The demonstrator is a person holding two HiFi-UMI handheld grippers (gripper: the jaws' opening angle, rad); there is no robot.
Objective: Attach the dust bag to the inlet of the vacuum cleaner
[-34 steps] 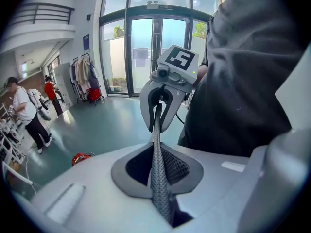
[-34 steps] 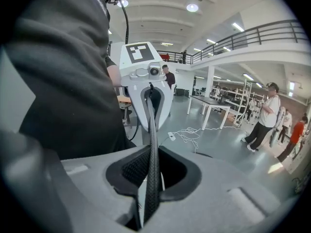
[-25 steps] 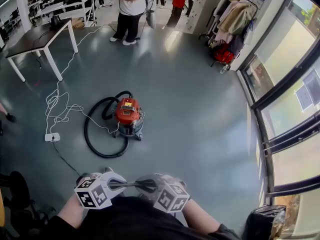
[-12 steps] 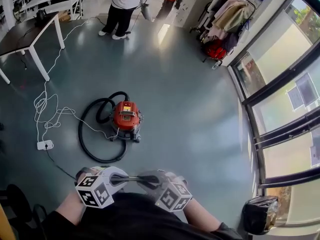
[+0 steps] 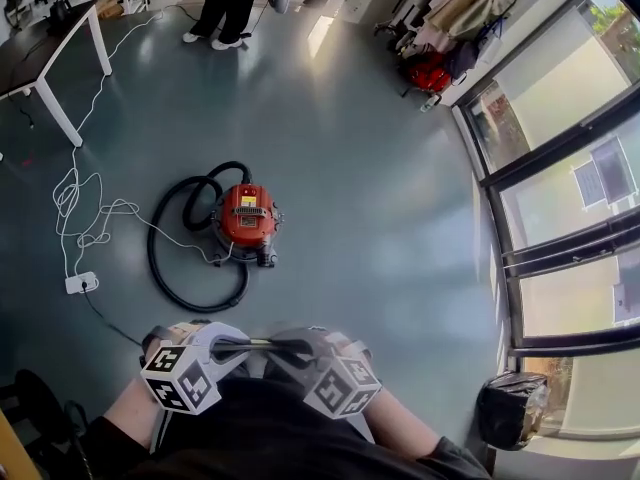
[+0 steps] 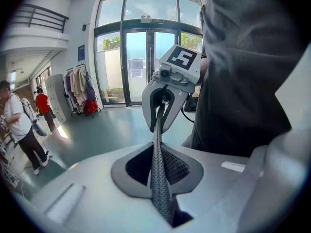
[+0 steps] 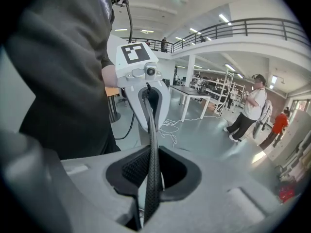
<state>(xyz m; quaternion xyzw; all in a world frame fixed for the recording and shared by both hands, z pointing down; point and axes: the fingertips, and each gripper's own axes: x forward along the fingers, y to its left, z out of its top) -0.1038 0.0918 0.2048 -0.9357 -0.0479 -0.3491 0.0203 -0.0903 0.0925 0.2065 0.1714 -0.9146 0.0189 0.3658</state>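
Observation:
The red drum vacuum cleaner (image 5: 246, 215) stands on the grey floor ahead, with its black hose (image 5: 163, 273) looped to its left. No dust bag shows in any view. Low in the head view, close to the person's body, my left gripper (image 5: 240, 347) and right gripper (image 5: 272, 347) point at each other, tip to tip. In the left gripper view my left gripper (image 6: 159, 178) has its dark ribbed pads pressed into one strip that runs up to the right gripper (image 6: 160, 113). The right gripper view mirrors this: right gripper (image 7: 152, 178) shut, facing the left gripper (image 7: 147, 96).
A white cable (image 5: 95, 213) and power strip (image 5: 80, 282) lie left of the vacuum. A dark table (image 5: 40, 58) stands far left, a person (image 5: 228, 8) at the top, a clothes rack (image 5: 450, 18) top right. Windows line the right side, with a black bin bag (image 5: 510, 408) below.
The view has travelled forward over the floor: the table, person and clothes rack slid toward the top edge. Both grippers keep the same tip-to-tip pose.

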